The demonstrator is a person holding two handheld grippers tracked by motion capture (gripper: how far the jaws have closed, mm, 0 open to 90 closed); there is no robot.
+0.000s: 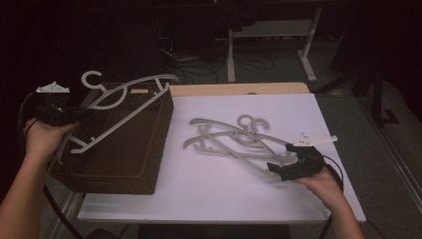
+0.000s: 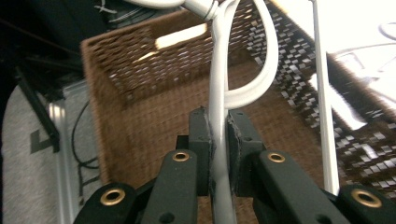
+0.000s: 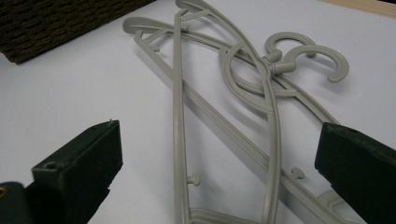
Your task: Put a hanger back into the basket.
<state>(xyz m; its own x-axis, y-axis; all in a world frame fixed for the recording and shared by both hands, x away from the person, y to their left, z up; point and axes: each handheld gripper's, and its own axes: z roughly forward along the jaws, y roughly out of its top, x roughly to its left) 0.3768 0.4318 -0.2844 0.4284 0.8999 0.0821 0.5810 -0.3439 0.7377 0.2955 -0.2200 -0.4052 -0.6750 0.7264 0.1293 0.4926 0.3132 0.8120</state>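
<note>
One grey plastic hanger [image 1: 117, 107] over wicker basket [image 1: 130, 164], curved arms, hook up

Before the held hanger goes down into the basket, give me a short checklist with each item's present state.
1. Left gripper shut on the held hanger: ok.
2. Hanger over the wicker basket: ok.
3. Hanger lowered inside the basket: not ok, it hangs above the rim.
4. Right gripper open: ok.
5. Right gripper at the hangers on the table: ok, its jaws stand either side of them.
6. Hangers on the table untangled: not ok, they overlap.
</note>
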